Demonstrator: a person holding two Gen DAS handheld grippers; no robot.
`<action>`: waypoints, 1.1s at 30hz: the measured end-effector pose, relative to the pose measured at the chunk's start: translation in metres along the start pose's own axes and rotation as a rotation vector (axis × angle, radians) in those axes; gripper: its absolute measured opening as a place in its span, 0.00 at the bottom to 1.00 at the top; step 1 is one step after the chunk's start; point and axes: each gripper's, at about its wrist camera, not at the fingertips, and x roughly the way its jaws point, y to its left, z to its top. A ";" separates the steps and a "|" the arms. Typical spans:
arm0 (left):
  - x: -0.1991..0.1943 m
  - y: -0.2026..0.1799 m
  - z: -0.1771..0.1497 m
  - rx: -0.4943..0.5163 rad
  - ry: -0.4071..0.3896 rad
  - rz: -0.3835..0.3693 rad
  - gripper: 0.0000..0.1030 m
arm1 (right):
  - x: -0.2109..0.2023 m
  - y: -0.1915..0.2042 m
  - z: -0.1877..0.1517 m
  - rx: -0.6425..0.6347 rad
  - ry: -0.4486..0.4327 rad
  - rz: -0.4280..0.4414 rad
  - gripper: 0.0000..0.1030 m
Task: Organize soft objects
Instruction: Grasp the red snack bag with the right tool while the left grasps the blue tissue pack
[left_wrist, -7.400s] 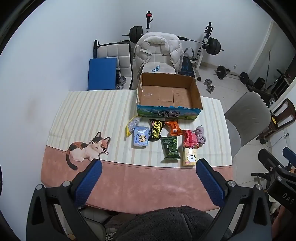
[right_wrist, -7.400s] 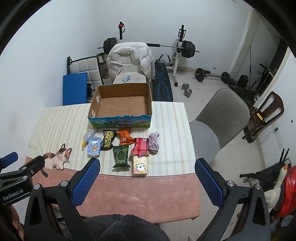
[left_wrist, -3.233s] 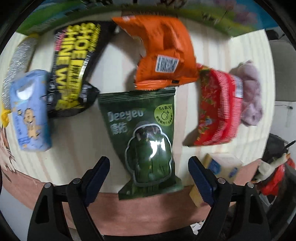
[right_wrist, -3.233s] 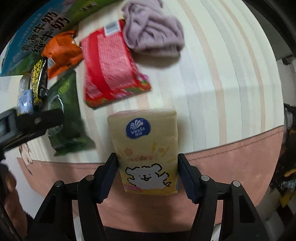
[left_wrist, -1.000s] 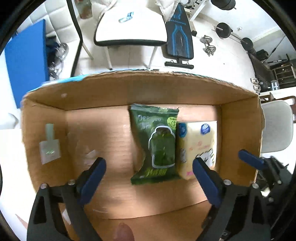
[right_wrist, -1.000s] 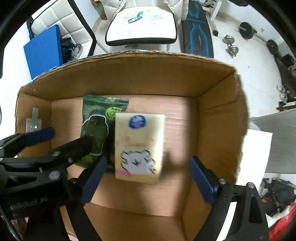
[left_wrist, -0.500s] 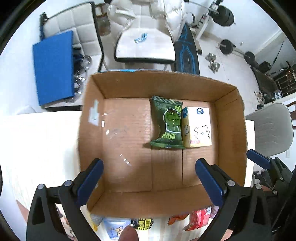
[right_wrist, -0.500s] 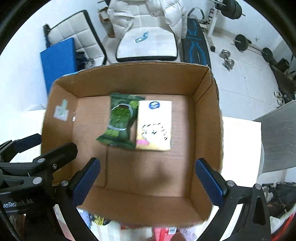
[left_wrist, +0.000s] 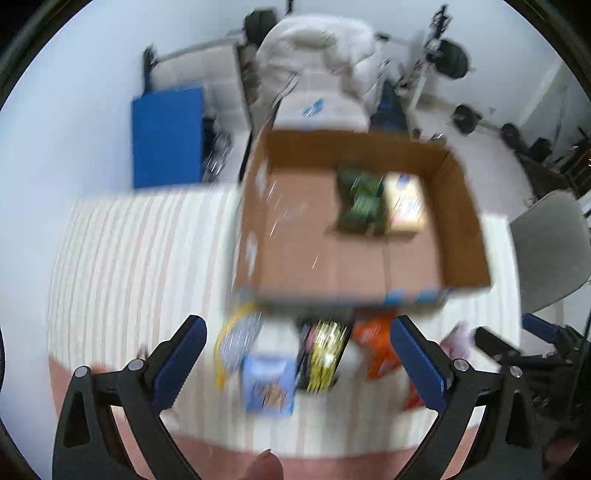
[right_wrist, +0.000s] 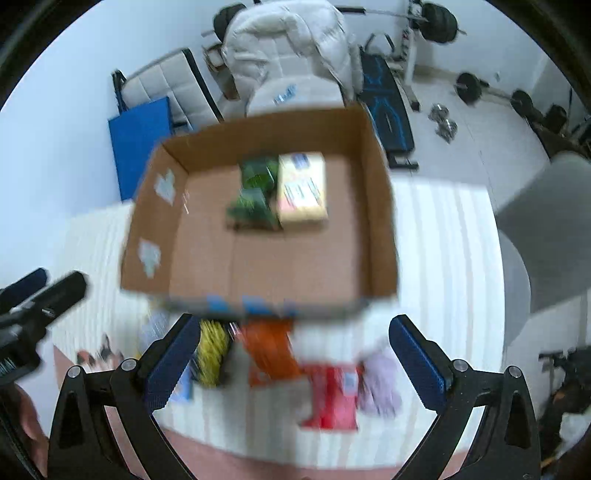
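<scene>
Left wrist: left tongs (left_wrist: 298, 354) wide, empty, right tongs (right_wrist: 291, 350) likewise, above box (left_wrist: 369, 273).

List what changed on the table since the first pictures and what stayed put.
The green pouch and yellow tissue pack went from the table into the cardboard box and were released; both claws, left and right, just opened and are empty. The remaining packets stay before the box.
</scene>
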 end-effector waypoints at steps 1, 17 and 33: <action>0.012 0.006 -0.016 -0.017 0.048 0.004 0.99 | 0.004 -0.006 -0.016 0.007 0.017 -0.010 1.00; 0.186 0.039 -0.079 -0.132 0.418 -0.017 0.99 | 0.141 -0.051 -0.119 0.153 0.324 -0.032 0.70; 0.181 0.016 -0.155 -0.096 0.457 -0.018 0.56 | 0.142 -0.046 -0.189 0.074 0.429 -0.016 0.53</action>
